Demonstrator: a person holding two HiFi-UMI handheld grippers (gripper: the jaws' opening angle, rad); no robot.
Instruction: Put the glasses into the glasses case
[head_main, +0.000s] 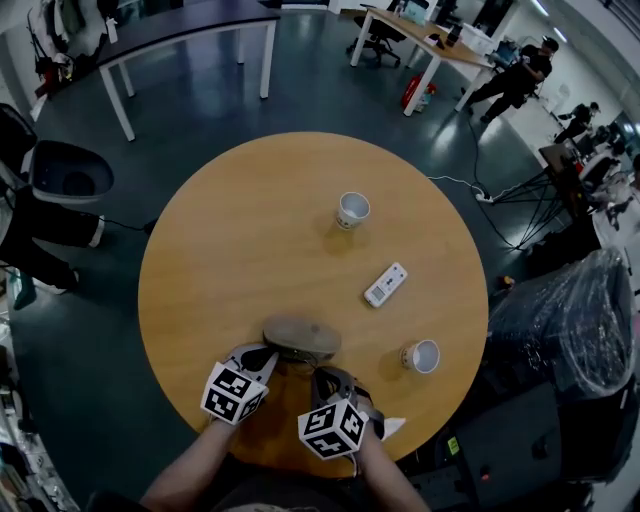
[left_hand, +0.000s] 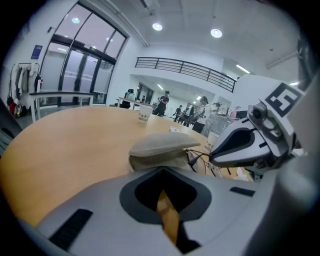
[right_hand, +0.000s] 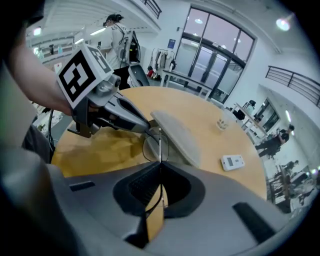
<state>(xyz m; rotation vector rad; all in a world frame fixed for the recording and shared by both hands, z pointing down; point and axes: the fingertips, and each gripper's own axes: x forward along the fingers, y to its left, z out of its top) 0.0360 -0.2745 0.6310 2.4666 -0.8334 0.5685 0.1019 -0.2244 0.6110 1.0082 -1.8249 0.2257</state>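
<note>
An open grey-brown glasses case (head_main: 301, 337) lies near the front edge of the round wooden table (head_main: 240, 250), its lid (right_hand: 176, 134) raised. My right gripper (right_hand: 159, 167) is shut on a temple of the thin wire glasses (right_hand: 154, 145), whose lens hangs just in front of the case opening. In the left gripper view the glasses (left_hand: 200, 159) show beside the case (left_hand: 162, 146), under the right gripper (left_hand: 245, 142). My left gripper (left_hand: 162, 172) is shut with nothing between its jaws. Its tips (right_hand: 137, 122) sit close to the case's left end.
Two paper cups (head_main: 352, 210) (head_main: 421, 356) and a white remote-like device (head_main: 385, 285) stand farther out on the table. A white scrap (head_main: 393, 427) lies by my right hand. Black-wrapped gear (head_main: 570, 320) stands off the table's right side.
</note>
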